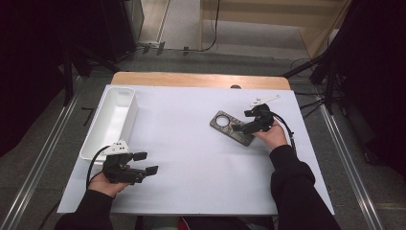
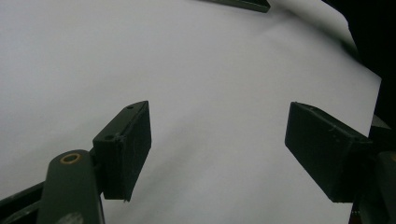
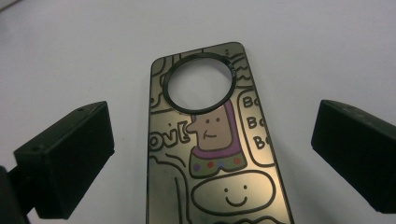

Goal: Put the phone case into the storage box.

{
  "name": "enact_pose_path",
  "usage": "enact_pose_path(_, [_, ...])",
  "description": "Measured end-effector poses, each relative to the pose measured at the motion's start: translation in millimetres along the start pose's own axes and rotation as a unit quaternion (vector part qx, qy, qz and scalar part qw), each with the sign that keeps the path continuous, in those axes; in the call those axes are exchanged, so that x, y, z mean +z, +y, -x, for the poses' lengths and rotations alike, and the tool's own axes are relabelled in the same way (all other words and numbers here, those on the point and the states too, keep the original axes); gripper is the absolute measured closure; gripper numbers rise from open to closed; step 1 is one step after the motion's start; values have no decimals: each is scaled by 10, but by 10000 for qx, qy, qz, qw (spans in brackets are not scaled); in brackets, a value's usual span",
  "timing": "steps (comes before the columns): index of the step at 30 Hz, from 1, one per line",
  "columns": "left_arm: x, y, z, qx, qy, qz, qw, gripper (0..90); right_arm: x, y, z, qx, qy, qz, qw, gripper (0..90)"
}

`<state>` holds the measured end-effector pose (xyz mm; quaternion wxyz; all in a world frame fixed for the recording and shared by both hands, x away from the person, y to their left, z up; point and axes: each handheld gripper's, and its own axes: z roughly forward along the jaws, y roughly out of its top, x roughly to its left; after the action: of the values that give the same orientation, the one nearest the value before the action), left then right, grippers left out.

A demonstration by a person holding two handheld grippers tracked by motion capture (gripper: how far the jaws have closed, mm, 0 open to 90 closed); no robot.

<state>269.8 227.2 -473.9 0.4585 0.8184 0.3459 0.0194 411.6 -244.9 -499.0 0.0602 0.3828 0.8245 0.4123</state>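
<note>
Jaws spread both sides; right gripper (image 3: pixel 212 158) straddles door hanger (image 3: pixel 212 154), edges untouched.

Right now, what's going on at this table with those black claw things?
A person holds a two-jaw gripper in each hand. The right gripper is open, its jaws either side of a flat dark card with cartoon drawings and a round hole, lying on the white table cover. The left gripper rests open over bare cover, near a white bin.
</note>
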Motion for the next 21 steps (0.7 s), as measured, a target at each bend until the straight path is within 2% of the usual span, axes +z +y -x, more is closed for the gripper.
enact_pose_path(21, [-5,1,-1,-13,-10,25,10000,226,149,-79,-43,-162,-42,-358,9992,0])
